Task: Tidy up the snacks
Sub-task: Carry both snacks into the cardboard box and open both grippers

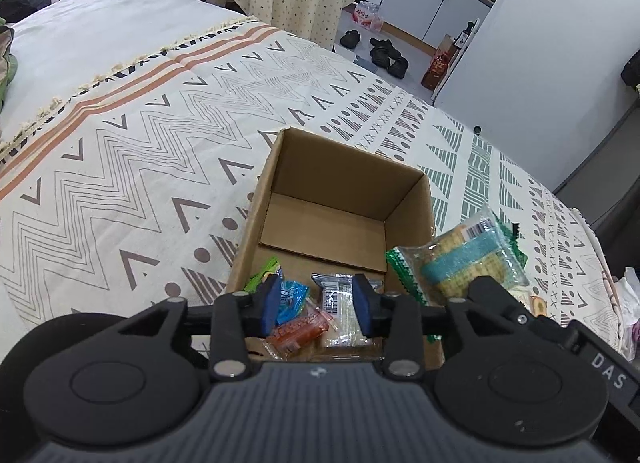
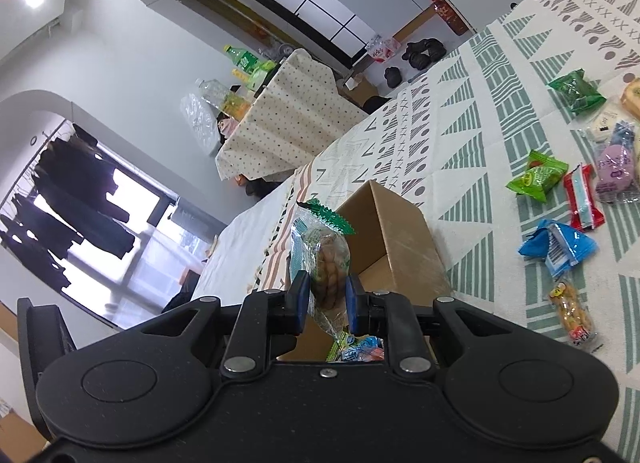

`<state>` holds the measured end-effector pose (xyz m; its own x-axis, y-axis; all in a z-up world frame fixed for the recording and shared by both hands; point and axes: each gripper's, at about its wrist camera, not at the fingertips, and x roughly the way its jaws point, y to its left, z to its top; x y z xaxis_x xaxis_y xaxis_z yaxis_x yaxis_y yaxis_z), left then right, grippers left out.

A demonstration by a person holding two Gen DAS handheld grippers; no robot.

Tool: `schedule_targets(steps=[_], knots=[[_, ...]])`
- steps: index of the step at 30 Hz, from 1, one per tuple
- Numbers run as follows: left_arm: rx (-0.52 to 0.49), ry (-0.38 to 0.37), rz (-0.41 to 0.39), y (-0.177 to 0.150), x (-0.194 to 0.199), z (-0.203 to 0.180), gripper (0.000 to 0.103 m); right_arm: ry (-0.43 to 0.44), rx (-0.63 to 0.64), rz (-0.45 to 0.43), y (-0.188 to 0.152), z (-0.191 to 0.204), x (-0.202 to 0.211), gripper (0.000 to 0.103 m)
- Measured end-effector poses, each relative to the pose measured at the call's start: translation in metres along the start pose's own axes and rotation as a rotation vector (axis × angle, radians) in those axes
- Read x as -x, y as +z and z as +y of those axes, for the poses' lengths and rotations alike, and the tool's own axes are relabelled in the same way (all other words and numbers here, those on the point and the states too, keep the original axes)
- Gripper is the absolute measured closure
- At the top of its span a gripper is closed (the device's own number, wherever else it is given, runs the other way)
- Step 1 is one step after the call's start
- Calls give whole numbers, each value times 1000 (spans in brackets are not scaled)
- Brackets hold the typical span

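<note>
Cardboard makes up the box [image 1: 344, 199], which sits open on the patterned blanket [image 1: 120, 167] so snacks can drop in from above. In the left wrist view, a few snacks already lie in its near end: a blue pack [image 1: 292, 299], an orange pack [image 1: 298, 333] and a clear pack [image 1: 340, 311]. The left gripper [image 1: 318, 305] hangs over them, pointing down into the box. Its blue pads [image 1: 269, 305] stand partly apart and hold nothing; the snacks under them look loose, as if just let go. To the right, a cracker pack [image 1: 468, 259] with a green edge is held up beside the box wall by the other gripper.

In the right wrist view, the right gripper [image 2: 328, 299] pinches that cracker pack [image 2: 320, 259] near its bottom, so the pack stands up over the box [image 2: 396, 247]. The pads [image 2: 301, 297] are close together and press on the wrapper from both sides. It is likely held there so it can go into the box next. More snacks wait on the blanket [image 2: 480, 151] to the right: two green packs [image 2: 538, 177], a red one [image 2: 584, 203], a blue one [image 2: 560, 247] and a peanut pack [image 2: 572, 311]. So the job looks only partly done.
</note>
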<state>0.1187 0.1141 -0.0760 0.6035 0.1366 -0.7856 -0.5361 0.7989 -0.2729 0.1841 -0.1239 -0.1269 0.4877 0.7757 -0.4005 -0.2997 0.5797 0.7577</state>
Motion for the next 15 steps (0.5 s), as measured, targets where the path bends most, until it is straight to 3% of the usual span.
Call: schedule_targets(steps=[3,8,10,15], knots=[[8,2,-5,1,3,3,51,5,9,8,-1,3,-4,83],[10,-12,-6,0,9,4,33,11,41,15,-3,11,-3,65],[5,-15,-16,-1,13,1,29,0,37,7,-3,11,1,54],[17,-38,-25,-5,20,-3,21,-25,27,-16,-1,9,14,44]])
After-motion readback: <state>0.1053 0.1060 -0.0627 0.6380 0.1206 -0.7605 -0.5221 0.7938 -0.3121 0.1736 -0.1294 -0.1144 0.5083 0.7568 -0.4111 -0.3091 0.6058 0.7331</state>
